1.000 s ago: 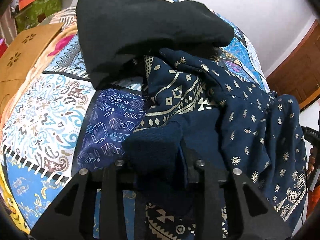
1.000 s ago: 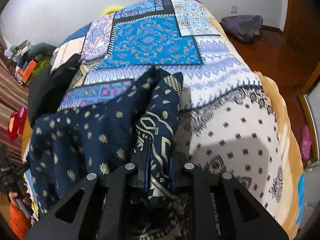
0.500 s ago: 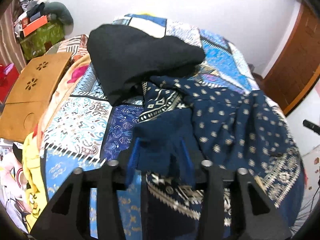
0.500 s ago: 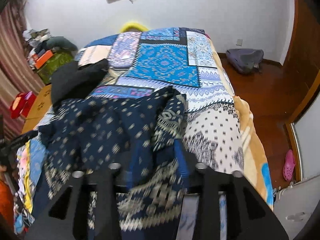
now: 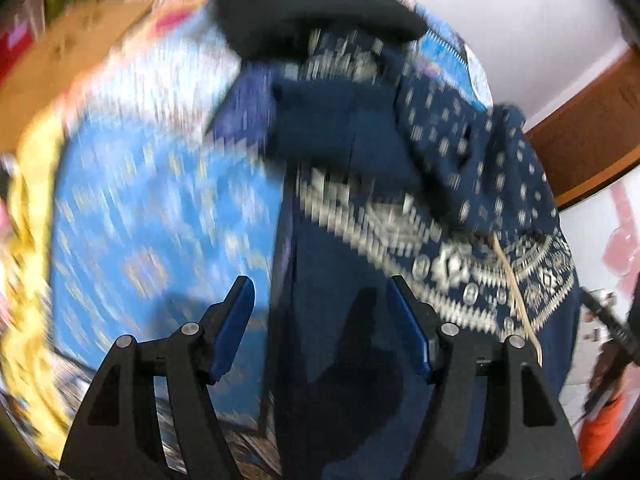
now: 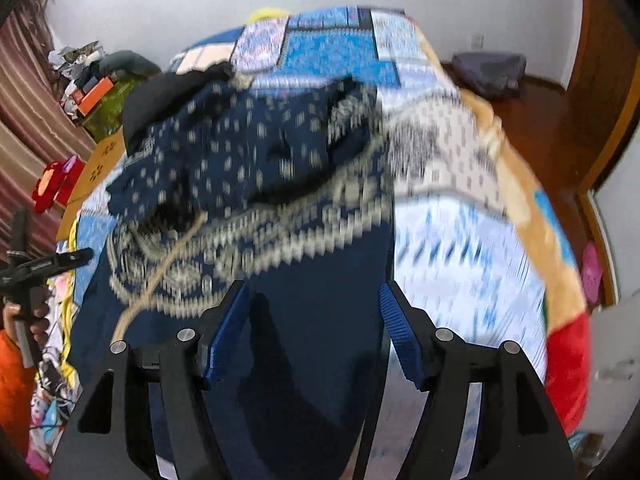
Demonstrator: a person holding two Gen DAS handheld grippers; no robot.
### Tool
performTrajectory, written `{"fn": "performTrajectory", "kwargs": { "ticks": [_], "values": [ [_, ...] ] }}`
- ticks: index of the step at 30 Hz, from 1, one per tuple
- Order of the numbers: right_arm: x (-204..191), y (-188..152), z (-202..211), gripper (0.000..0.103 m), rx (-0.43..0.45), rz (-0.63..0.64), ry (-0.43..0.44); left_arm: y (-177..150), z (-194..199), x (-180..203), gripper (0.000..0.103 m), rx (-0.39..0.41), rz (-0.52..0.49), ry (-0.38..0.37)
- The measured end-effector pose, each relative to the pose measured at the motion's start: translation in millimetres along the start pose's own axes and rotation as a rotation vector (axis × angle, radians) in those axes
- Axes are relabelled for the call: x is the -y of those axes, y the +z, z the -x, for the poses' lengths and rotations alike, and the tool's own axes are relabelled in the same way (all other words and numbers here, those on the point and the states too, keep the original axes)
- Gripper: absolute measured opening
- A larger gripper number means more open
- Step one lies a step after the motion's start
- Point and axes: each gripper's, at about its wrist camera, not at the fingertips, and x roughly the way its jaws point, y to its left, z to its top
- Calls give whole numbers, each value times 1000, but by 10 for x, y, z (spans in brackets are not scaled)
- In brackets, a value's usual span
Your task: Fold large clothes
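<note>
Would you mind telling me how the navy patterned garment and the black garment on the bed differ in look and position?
The navy patterned garment carries pale dots and a zigzag border; the black garment is plain. The navy one lies spread toward both open grippers, while the black one sits bunched farther up the bed. The navy one covers more of the quilt than the black one. Both rest on the quilt, touching each other, and neither is gripped.

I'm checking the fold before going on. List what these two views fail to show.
- Left wrist view: motion blur smears the patchwork bedspread print.
- Right wrist view: the near hem of the navy patterned garment is cut off by the bottom edge, behind the gripper.
- Both views: the black garment is half covered by navy cloth.
</note>
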Motion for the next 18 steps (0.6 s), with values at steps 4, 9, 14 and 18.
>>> {"fn": "performTrajectory", "kwargs": {
  "ticks": [4, 9, 14, 18],
  "values": [
    [-4, -159, -10, 64, 1, 13, -10, -230, -186, -44, 68, -64, 15, -50],
    [-64, -203, 4, 66, 27, -1, -8, -366, -176, -145, 68, -40, 121, -142],
    [-159, -217, 41, 42, 79, -6, 39, -443, -133, 0, 68, -37, 88, -150],
    [-236, -150, 48, 10, 97, -15, 91, -411, -64, 113, 35, -19, 90, -160]
  ]
}}
